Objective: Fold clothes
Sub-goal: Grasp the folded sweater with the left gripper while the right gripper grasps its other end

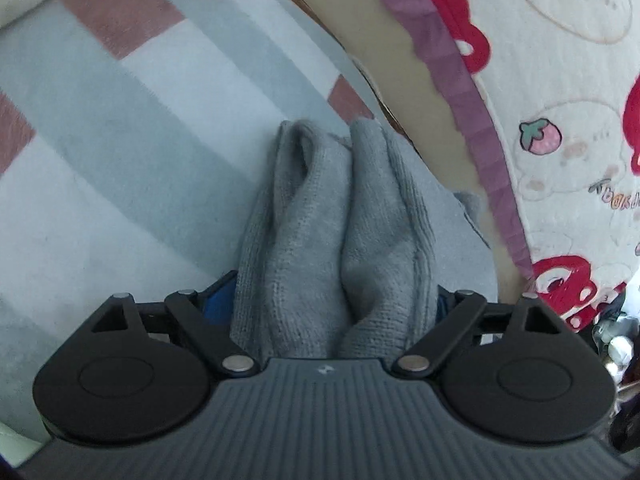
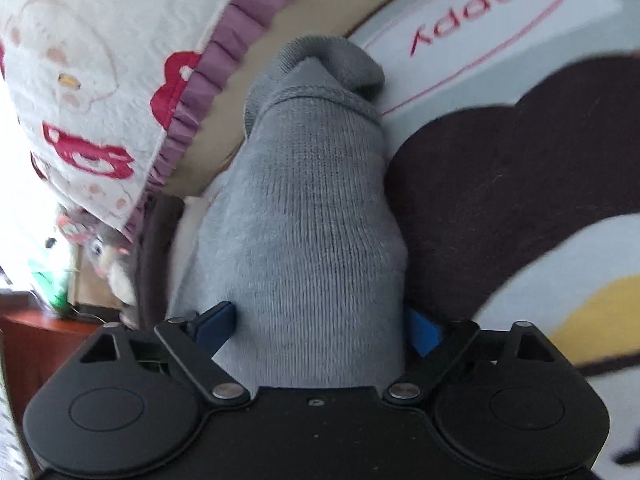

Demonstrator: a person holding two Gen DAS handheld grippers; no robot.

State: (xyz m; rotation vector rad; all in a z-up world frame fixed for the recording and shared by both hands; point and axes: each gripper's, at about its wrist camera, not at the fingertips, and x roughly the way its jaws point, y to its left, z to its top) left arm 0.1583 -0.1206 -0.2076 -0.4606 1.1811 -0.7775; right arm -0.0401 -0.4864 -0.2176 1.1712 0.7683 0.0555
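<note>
Fingers on both sides are full of grey knit garment: left gripper bunches a doubled fold, right gripper stands wide around a thick roll. Beyond lies the striped blanket. I'd guess midway, nothing laid flat yet.

1 grey knit garment, 2 hand-held grippers

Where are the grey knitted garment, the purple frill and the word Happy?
grey knitted garment [image 2: 304,208]: right wrist view, its middle.
purple frill [image 1: 460,92]: left wrist view, mid-strip.
word Happy [image 2: 488,12]: right wrist view, red letters.
</note>
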